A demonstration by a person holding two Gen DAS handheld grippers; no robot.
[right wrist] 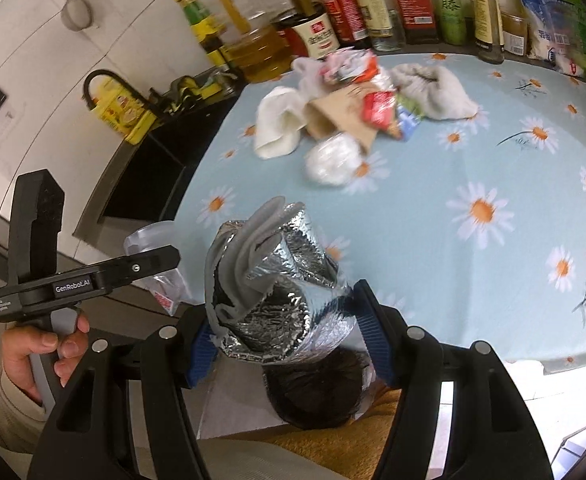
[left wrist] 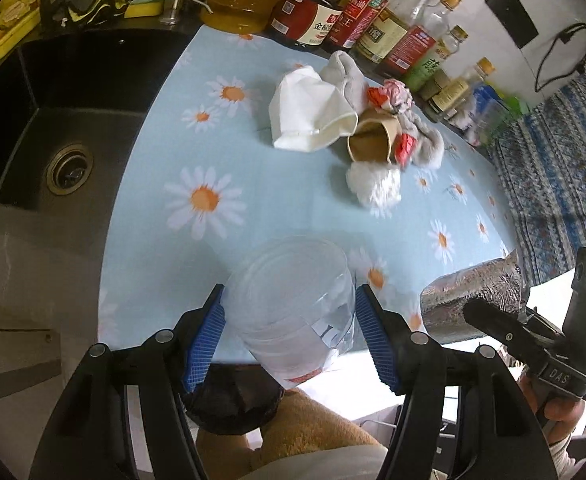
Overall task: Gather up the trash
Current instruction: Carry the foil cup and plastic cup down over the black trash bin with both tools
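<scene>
Both grippers are loaded, as we read them: our left gripper (left wrist: pixel 289 328) has its blue ribbed pads pressed against the two sides of a clear plastic cup (left wrist: pixel 293 304), jaws roughly half open and closed on it, with a bit of thin plastic film bearing a red print hanging beneath; our right gripper (right wrist: pixel 283 328) pinches a crumpled silver foil bag (right wrist: pixel 277 288) whose grey lining folds out at the top. Each tool shows in the other's camera, held by a bare hand (right wrist: pixel 41 348) at about 8 o'clock in the right wrist view. Under both grippers, at 6 o'clock, sits a dark bag mouth (right wrist: pixel 317 392) (what it is exactly we cannot tell). Beyond, on the light blue daisy-print tablecloth (left wrist: pixel 293 208), the remaining trash lies heaped toward 12 to 1 o'clock: a white cloth pouch (left wrist: pixel 309 116), a brown paper cup (left wrist: pixel 373 140) on its side, red wrappers (left wrist: pixel 405 148), a grey rag (left wrist: pixel 425 140) and a wad of white tissue (left wrist: pixel 375 188), the last nearest us. A row of sauce and oil bottles (left wrist: pixel 317 12) lines the far edge from 11 to 2 o'clock, and a black sink (left wrist: pixel 65 132) with its metal drain lies at 9 o'clock in the left wrist view.
</scene>
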